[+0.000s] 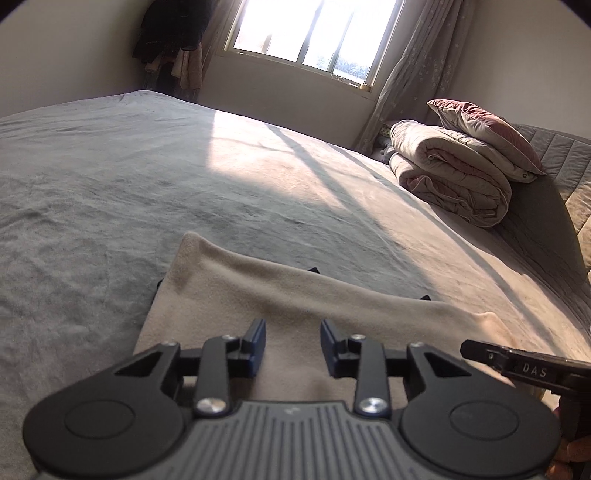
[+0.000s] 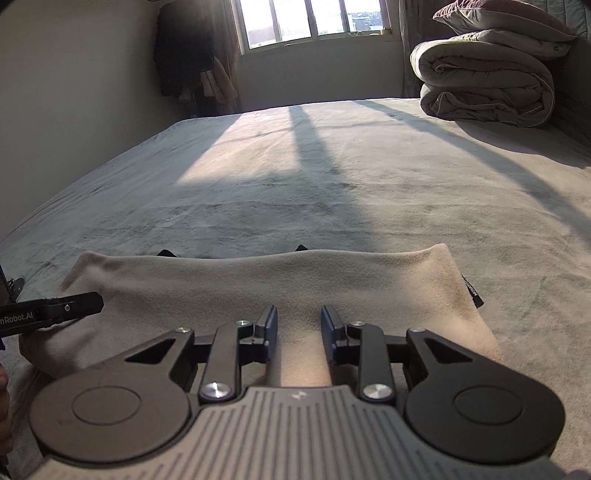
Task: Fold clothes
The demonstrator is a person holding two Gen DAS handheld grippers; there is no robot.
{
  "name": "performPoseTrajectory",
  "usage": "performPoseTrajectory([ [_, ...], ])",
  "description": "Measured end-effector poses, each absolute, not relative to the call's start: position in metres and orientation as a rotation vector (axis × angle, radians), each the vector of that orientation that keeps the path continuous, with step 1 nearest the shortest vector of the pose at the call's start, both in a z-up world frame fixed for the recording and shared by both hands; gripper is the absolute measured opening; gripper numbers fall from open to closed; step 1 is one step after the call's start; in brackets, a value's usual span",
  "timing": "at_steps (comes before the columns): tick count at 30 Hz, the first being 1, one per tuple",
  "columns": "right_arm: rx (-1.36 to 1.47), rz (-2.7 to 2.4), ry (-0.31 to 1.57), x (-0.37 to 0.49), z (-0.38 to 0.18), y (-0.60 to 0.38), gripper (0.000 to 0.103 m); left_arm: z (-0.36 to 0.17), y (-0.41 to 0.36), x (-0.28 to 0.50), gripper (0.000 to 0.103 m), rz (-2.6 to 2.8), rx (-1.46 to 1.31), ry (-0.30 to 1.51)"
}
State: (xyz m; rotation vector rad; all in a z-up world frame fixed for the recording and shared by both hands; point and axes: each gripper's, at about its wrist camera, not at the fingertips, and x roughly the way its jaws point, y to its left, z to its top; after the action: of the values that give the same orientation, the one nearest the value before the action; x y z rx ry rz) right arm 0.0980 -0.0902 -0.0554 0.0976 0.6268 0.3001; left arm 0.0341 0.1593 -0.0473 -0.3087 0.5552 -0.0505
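A beige fleece garment (image 1: 295, 288) lies folded flat on the grey bed (image 1: 147, 184), its far edge a soft rounded fold. Small black corners (image 1: 314, 270) peek out from under that edge. My left gripper (image 1: 293, 328) hovers over the garment's near part, open, with only cloth showing below the gap. A black finger (image 1: 480, 350) of the other tool enters from the right. In the right wrist view the same garment (image 2: 258, 277) carries a black label (image 2: 472, 291) on its right edge. My right gripper (image 2: 299, 314) is open above it, nothing pinched.
A rolled quilt (image 1: 450, 173) with a pink pillow (image 1: 484, 129) on top sits at the bed's far right by the headboard. Dark clothes (image 1: 173, 33) hang in the far corner beside the sunlit window (image 1: 314, 33). A hand's edge (image 2: 3, 387) shows at left.
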Motion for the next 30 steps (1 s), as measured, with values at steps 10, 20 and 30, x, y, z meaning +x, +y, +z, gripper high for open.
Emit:
performPoseTrajectory([
  [10,0.179,0.311,0.626,0.082,-0.054,-0.088,0.049,-0.032,0.211,0.024,0.073,0.065,-0.445,0.595],
  [20,0.196,0.342,0.609,0.070,-0.049,-0.086,0.052,-0.056,0.262,0.036,0.074,0.045,-0.775,0.742],
  [30,0.195,0.380,0.598,0.072,-0.045,-0.081,0.052,-0.071,0.242,0.045,0.073,0.000,-0.871,0.777],
])
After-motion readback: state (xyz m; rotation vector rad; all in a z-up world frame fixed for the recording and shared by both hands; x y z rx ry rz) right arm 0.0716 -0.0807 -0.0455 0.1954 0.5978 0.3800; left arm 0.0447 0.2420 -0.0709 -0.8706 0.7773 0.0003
